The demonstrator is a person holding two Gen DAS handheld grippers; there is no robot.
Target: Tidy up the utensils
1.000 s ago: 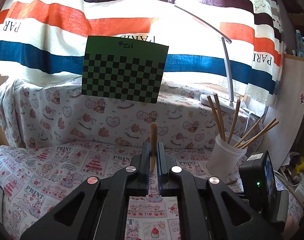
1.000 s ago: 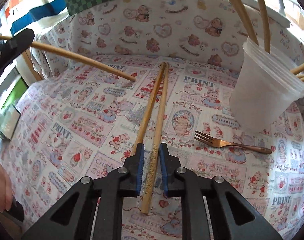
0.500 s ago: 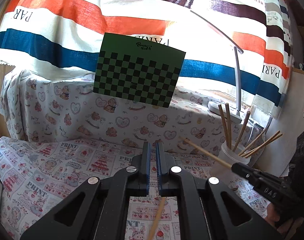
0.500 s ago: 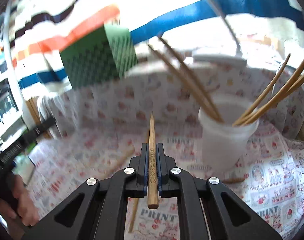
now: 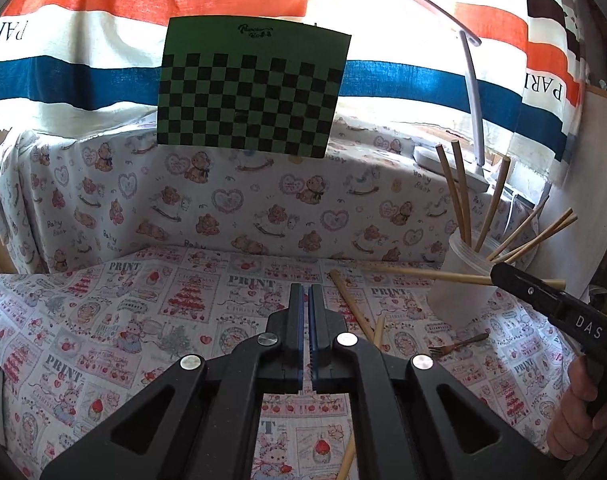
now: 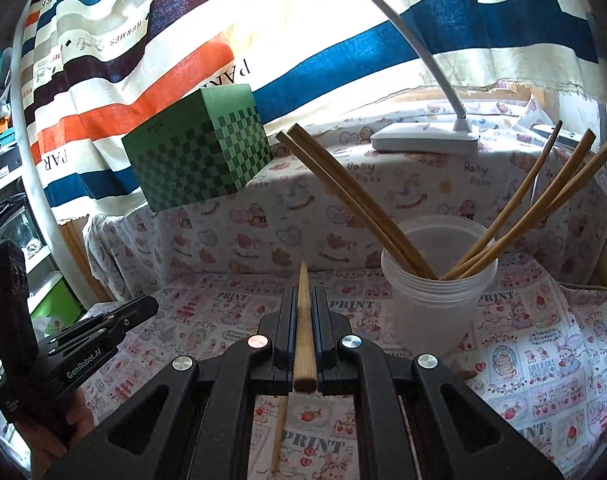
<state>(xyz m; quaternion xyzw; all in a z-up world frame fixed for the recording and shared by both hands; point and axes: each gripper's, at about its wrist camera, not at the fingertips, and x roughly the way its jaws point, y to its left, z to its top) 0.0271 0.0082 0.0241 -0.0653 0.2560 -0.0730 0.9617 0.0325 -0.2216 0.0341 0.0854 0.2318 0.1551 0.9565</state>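
So the translucent white plastic cup (image 6: 437, 280), already bristling with chopsticks, sits ahead-right of the right gripper (image 6: 302, 312), which is clamped on a bamboo chopstick (image 6: 303, 320) pointing straight forward. Left gripper (image 5: 305, 308) is nearly closed, empty, farther away.

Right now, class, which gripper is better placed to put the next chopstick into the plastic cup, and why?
The right gripper: it is shut on a chopstick, lifted beside the plastic cup. The left gripper is shut and empty, farther off.
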